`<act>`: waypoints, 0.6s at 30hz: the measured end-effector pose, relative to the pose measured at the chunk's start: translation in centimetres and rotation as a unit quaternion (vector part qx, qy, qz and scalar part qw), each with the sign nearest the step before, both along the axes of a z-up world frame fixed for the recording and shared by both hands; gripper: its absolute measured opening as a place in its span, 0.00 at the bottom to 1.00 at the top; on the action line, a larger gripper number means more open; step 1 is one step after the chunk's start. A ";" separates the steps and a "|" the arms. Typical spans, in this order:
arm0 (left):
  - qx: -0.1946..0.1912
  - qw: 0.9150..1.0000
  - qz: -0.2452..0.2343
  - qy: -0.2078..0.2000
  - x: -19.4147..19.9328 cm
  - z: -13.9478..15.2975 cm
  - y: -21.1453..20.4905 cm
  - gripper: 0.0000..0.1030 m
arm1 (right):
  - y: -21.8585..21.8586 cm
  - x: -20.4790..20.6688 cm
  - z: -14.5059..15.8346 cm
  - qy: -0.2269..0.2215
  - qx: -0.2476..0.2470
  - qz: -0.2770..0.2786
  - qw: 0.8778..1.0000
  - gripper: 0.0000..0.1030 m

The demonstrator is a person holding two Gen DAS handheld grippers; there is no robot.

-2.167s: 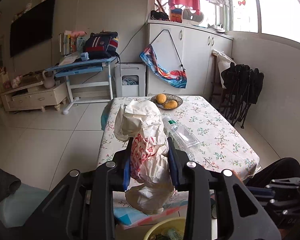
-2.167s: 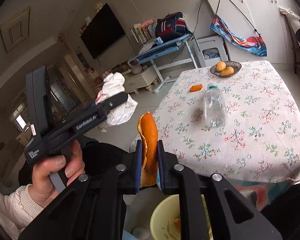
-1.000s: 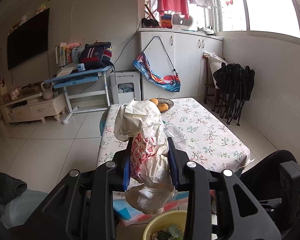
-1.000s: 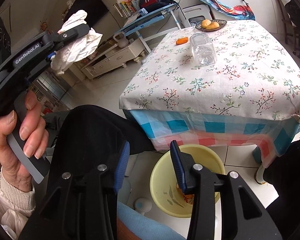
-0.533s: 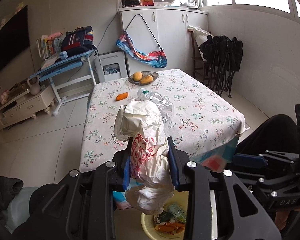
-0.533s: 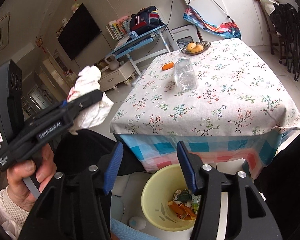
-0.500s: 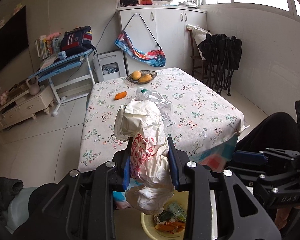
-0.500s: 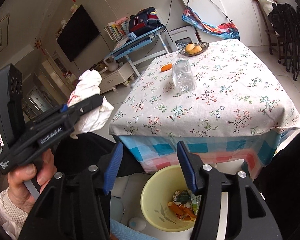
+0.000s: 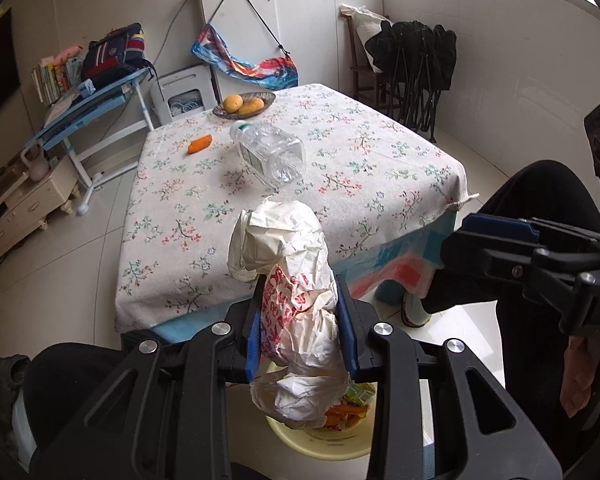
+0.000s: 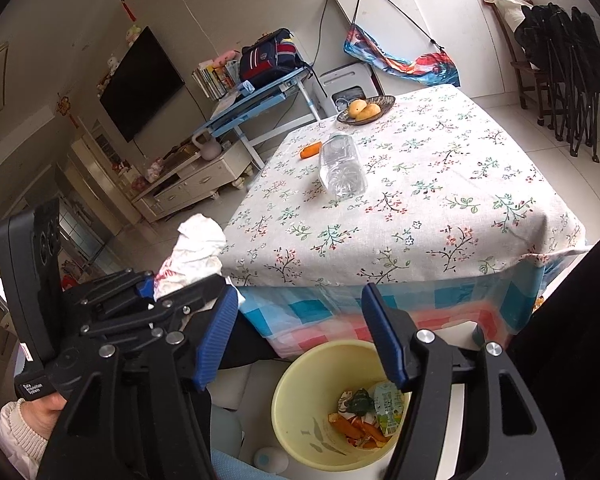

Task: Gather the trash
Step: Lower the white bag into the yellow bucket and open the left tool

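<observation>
Here, the left gripper (image 9: 300,320) was seen clamped on a crumpled white plastic bag with red print (image 9: 292,292), its blue pads pressed into the bag's waist, the upper bulge rising above the jaws and the lower end dangling just over the yellow waste bin (image 10: 300,392) on the floor below. The right gripper (image 10: 298,332) was empty, its jaws opening, nothing between them, held above the same bin. Orange peel and wrappers were already lying in the bin (a fair pile on one side). Beyond, on the flowered tablecloth (image 10: 440,200), an empty clear plastic bottle (image 10: 342,168) lay on its side, a scrap of orange peel (image 10: 311,149) just beside its cap end, and a dish of fruit (image 10: 366,110) stood at the far edge. A risk was judged: the bag is light and springy, so if released off-centre it could be caught on the rim or drift to the floor. The bottle could be set rolling by a glancing approach.
</observation>
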State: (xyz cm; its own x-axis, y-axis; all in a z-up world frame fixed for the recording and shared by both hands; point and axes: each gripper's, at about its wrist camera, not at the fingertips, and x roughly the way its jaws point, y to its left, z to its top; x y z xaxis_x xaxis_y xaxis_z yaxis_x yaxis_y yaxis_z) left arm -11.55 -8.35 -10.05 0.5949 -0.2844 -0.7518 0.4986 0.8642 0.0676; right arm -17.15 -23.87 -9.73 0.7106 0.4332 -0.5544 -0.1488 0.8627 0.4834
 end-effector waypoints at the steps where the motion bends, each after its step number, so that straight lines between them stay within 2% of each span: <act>1: 0.000 1.000 -0.008 0.017 0.0 -0.5 -0.1 0.30 | 0.0 0.0 0.0 0.000 0.000 -0.001 1.000 0.61; 3: 0.013 0.998 -0.029 0.051 -0.1 -1.8 -0.5 0.30 | -0.2 0.1 0.0 0.002 0.002 -0.003 1.000 0.63; 7: 0.051 0.991 -0.062 0.107 -0.9 -4.5 -1.5 0.45 | -0.5 1.2 0.3 0.010 -0.020 -0.011 1.000 0.65; 10: 0.070 0.989 -0.069 0.107 -1.4 -5.2 -1.8 0.46 | -1.7 3.5 0.5 0.022 -0.031 -0.029 0.999 0.66; 13: 0.062 0.992 -0.049 0.097 -0.9 -4.7 -1.1 0.48 | -3.1 6.8 0.5 0.033 -0.049 -0.049 0.997 0.67; 18: 0.044 0.994 0.003 0.096 0.8 -4.3 1.3 0.50 | -3.7 15.4 -0.5 0.071 -0.130 -0.047 0.988 0.71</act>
